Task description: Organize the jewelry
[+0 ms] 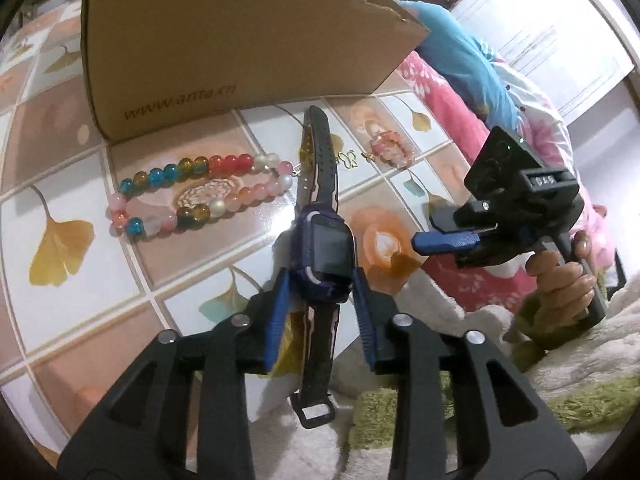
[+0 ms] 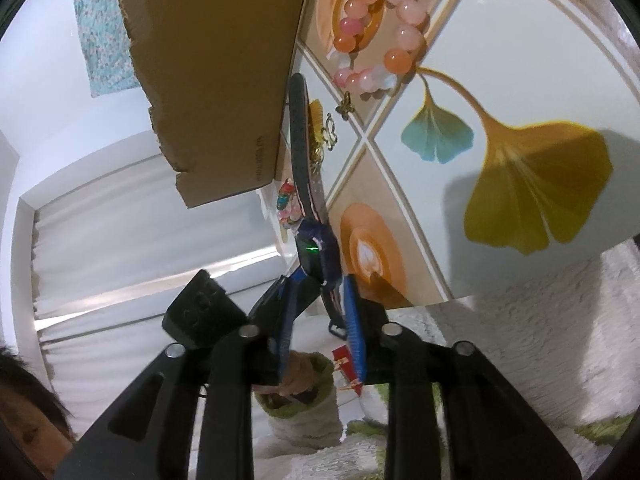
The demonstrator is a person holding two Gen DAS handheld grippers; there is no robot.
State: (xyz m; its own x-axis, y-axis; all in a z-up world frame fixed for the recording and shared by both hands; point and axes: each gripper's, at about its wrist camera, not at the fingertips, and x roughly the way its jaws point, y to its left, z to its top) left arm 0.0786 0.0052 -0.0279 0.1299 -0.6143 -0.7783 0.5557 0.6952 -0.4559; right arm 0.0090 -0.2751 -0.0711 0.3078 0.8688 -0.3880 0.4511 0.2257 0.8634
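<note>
Jewelry lies spread on the desk (image 1: 72,184), whose top is patterned with ginkgo leaves. A dark blue smartwatch (image 1: 326,248) lies near the desk's edge, its black strap running toward the cardboard box (image 1: 208,40) and its buckle end hanging past the edge. The left hand-held gripper (image 1: 322,292) stands partly open around the watch body, a blue pad just beside each flank; whether the pads press on it cannot be told. Left of the strap lies a multicoloured bead bracelet (image 1: 192,192), folded into a long loop, just in front of the box. Right of the strap are a small gold butterfly charm (image 1: 349,159) and a pink-orange bead bracelet (image 1: 390,146). The right hand-held gripper (image 1: 434,234), gripped by a hand (image 1: 566,280), hovers beside the desk's edge with its fingers a narrow way apart and nothing between them.
</note>
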